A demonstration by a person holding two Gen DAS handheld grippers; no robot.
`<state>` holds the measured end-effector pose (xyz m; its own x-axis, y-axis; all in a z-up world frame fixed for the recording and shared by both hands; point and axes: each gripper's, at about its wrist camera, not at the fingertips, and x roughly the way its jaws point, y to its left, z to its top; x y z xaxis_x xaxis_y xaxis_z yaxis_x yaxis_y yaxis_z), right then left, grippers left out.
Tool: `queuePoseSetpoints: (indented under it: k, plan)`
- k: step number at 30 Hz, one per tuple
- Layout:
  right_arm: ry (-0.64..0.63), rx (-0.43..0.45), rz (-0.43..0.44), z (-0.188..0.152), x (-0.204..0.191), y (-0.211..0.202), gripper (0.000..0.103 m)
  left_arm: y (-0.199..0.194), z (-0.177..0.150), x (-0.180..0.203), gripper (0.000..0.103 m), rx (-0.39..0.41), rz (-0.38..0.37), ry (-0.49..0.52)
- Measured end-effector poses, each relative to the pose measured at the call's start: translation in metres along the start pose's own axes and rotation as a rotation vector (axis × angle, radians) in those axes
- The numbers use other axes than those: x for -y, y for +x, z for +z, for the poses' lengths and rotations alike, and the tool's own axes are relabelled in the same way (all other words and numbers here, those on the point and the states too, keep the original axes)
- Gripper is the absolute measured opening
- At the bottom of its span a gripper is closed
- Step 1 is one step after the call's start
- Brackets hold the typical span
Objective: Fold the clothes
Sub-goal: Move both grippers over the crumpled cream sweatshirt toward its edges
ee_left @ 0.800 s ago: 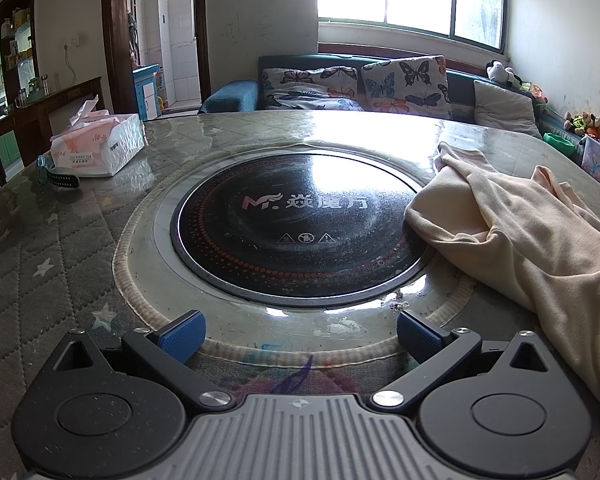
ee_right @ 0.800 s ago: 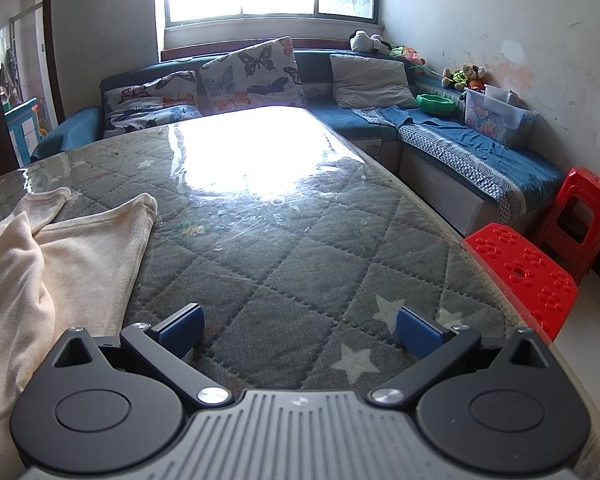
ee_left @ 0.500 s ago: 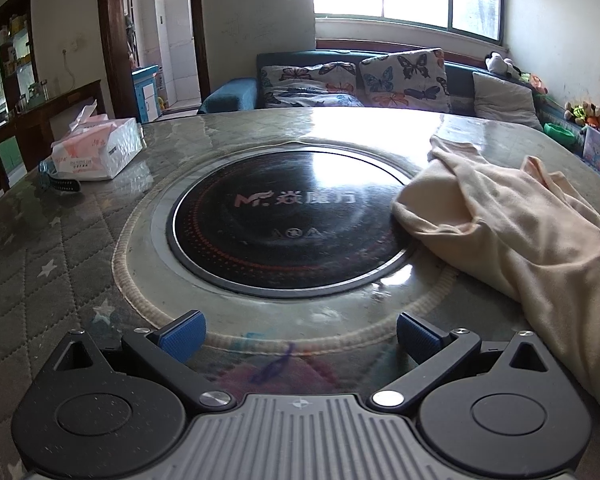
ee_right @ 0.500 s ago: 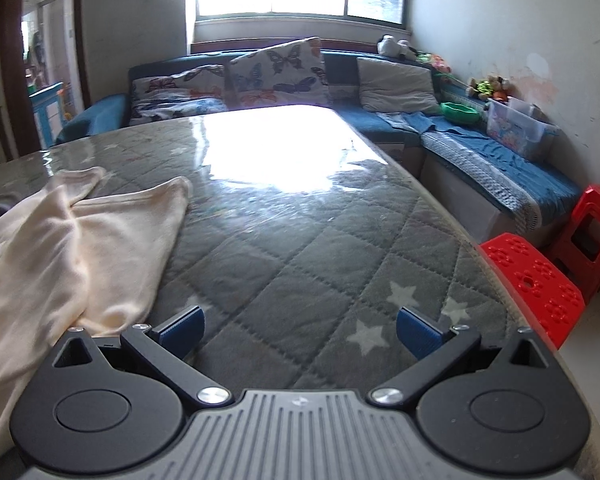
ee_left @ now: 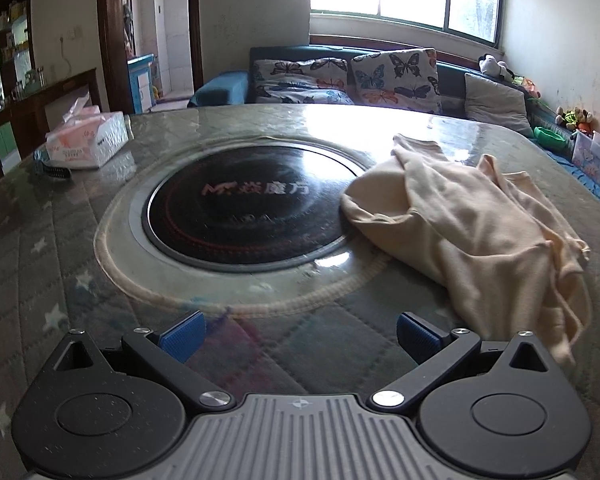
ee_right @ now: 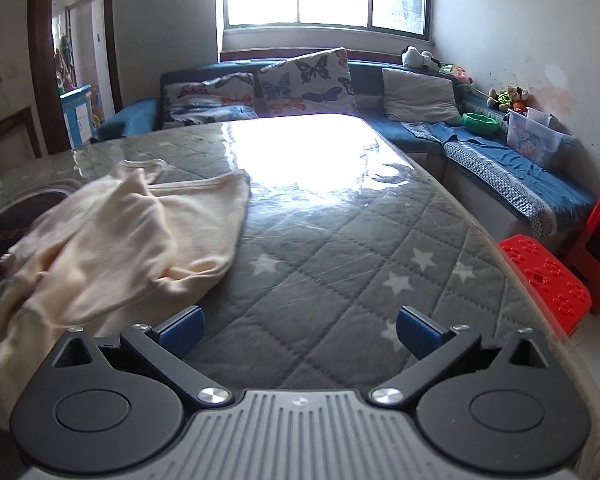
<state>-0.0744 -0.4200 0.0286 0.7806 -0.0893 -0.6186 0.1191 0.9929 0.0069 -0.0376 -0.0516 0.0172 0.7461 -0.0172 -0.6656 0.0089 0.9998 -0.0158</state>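
A crumpled cream garment lies on the quilted, glass-topped table, its edge overlapping the round black hotplate. In the right wrist view the same garment spreads over the left half of the picture. My left gripper is open above the table's near edge, the cloth just right of its right finger. My right gripper is open too, with its left finger at the garment's near edge and only bare table between the pads.
A tissue pack and a dark strap sit at the table's far left. A blue corner sofa with cushions runs behind and along the right. Red plastic stools stand beside the table's right edge.
Both grippers have pulled back and risen, so more of the table and the garment shows. In the right wrist view the cloth now reaches nearer the left finger. Jaws stayed open.
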Motion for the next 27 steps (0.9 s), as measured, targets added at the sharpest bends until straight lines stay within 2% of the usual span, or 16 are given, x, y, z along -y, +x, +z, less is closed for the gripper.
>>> queuePoseSetpoints:
  k: [10, 27]
  plan:
    - [-0.086, 0.029, 0.057, -0.018, -0.031, -0.032, 0.103, -0.014, -0.004, 0.020, 0.103, -0.020, -0.035, -0.011]
    - [-0.070, 0.017, 0.123, -0.029, -0.046, -0.048, 0.103, -0.028, -0.012, 0.044, 0.103, -0.023, -0.062, 0.041]
